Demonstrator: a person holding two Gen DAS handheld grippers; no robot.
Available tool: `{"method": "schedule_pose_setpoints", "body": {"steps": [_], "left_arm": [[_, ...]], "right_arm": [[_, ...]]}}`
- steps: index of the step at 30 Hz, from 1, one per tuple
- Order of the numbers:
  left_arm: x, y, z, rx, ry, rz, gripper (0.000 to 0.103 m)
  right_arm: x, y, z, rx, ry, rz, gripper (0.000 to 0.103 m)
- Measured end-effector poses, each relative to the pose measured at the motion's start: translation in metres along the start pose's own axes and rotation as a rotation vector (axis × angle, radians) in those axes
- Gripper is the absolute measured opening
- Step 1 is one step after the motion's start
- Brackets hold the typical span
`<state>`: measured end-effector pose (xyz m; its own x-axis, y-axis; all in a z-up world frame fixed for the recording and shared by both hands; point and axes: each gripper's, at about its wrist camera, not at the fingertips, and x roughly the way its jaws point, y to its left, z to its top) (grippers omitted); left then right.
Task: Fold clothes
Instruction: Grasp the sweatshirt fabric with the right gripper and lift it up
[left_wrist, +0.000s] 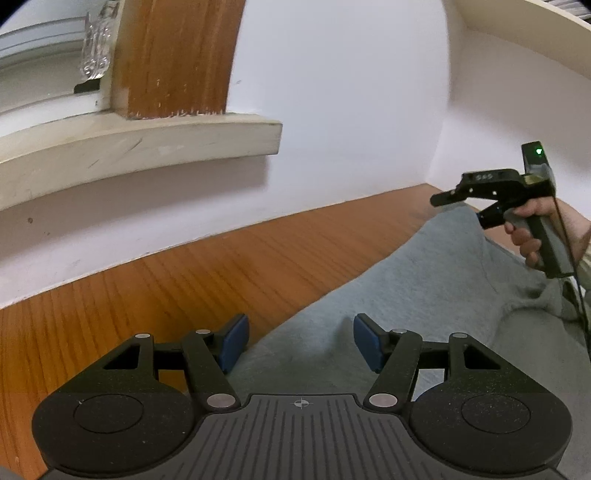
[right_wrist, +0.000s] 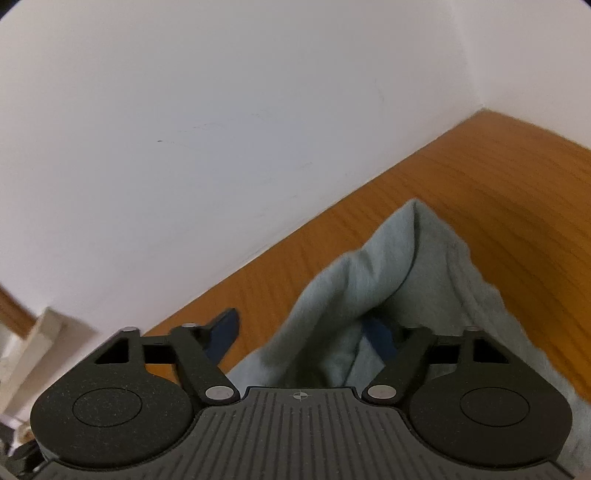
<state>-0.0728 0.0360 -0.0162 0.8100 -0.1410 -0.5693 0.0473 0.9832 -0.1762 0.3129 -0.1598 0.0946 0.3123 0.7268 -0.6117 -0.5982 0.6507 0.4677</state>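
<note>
The grey garment (left_wrist: 424, 295) lies spread on the wooden table (left_wrist: 147, 295), its far edge near the white wall (left_wrist: 332, 110). The left gripper (left_wrist: 299, 343) hovers over the cloth's near edge, blue pads (left_wrist: 233, 343) spread apart, nothing pinched. Further along the garment, the right gripper (right_wrist: 303, 339) has a raised fold of grey cloth draped between its fingers; whether the pads actually press it I cannot tell. A hand (left_wrist: 532, 232) holds that tool's handle.
</note>
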Motion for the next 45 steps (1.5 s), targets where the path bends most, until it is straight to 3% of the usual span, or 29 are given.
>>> {"method": "schedule_pose_setpoints", "body": {"steps": [1,2,5,7,11,15,18,20,22,24,26,28,32,35,38,42,45], "left_arm": [[0.000,0.000,0.000,0.002,-0.001,0.003,0.067],[-0.002,0.000,-0.001,0.004,-0.002,0.006,0.067],[-0.007,-0.003,-0.002,0.009,-0.006,0.009,0.068],[-0.007,-0.002,-0.001,0.006,-0.005,0.003,0.069],[-0.005,-0.002,0.001,0.008,0.001,-0.002,0.070],[-0.008,-0.003,0.000,0.011,0.005,-0.001,0.071],[-0.010,-0.004,0.000,0.016,0.008,0.003,0.073],[-0.009,-0.005,-0.001,0.021,0.013,0.009,0.074],[-0.008,-0.007,-0.001,0.028,0.017,0.014,0.074],[-0.007,-0.008,-0.001,0.034,0.022,0.017,0.075],[-0.006,-0.009,-0.001,0.042,0.028,0.018,0.076],[-0.006,-0.011,-0.001,0.053,0.031,0.021,0.077],[-0.006,-0.012,-0.001,0.058,0.031,0.028,0.078],[-0.006,-0.013,-0.002,0.061,0.032,0.034,0.078],[-0.005,-0.014,-0.002,0.063,0.033,0.038,0.078],[-0.005,-0.014,-0.002,0.064,0.033,0.037,0.078],[-0.004,-0.014,-0.002,0.066,0.036,0.033,0.078]], "right_arm": [[0.001,-0.003,0.001,0.003,-0.015,-0.015,0.013],[0.000,-0.009,0.002,0.018,-0.042,-0.026,0.008],[-0.004,-0.029,0.006,0.088,-0.118,-0.024,0.008],[-0.001,-0.036,0.007,0.100,-0.117,-0.022,0.008],[0.005,-0.034,0.007,0.043,-0.142,0.003,0.008],[0.018,-0.027,0.014,-0.035,-0.096,-0.021,0.008],[0.015,-0.028,0.022,-0.071,-0.065,-0.012,0.014],[0.002,-0.031,0.028,-0.068,-0.085,-0.026,0.047],[-0.018,-0.034,0.029,-0.085,-0.141,-0.075,0.055],[-0.036,-0.033,0.027,-0.157,-0.174,-0.130,0.051],[-0.044,-0.021,0.018,-0.270,-0.172,-0.158,0.031],[-0.045,-0.002,0.004,-0.363,-0.175,-0.151,0.030],[-0.045,0.034,-0.023,-0.442,-0.160,-0.025,0.031],[-0.025,0.045,-0.029,-0.467,-0.072,-0.064,0.031],[-0.013,0.037,-0.027,-0.402,-0.021,-0.109,0.032],[-0.024,0.018,-0.018,-0.270,-0.072,-0.090,0.049],[-0.021,0.013,-0.012,-0.197,-0.050,-0.078,0.050]]}}
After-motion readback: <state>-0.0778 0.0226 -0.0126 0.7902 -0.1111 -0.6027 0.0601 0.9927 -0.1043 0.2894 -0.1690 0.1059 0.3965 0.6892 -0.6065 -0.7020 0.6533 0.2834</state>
